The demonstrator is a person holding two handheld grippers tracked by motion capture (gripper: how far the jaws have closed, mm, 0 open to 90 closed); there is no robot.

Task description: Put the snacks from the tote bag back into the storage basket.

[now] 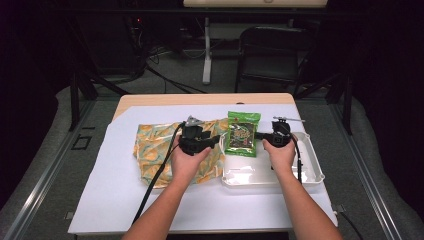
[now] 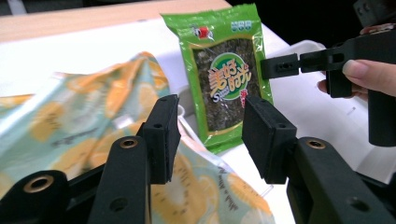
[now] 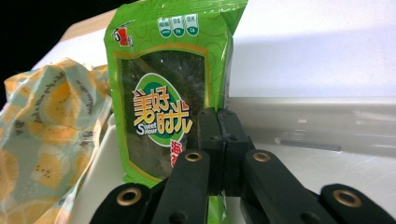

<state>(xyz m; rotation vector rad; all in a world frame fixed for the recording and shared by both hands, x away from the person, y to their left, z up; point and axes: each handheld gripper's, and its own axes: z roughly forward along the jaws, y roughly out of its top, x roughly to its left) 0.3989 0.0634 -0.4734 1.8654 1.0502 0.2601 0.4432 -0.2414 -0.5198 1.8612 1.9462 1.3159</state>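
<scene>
The green snack packet (image 1: 243, 133) stands with its long axis running away from the person, its top edge at the far end and its bottom edge at the near end by the white tray (image 1: 310, 172). Its printed face is turned up towards the camera above. It is a glossy green pouch with a dark window, a round green logo with yellow characters, and small badges along the top.

The right hand-held gripper (image 3: 219, 135) has its jaws pressed together on the packet's right edge and holds it. The left hand-held gripper (image 2: 210, 135) stands spread, with nothing between its jaws, over the orange-patterned cloth (image 1: 157, 145) on the white surface (image 1: 100, 200), just left of the packet.
</scene>
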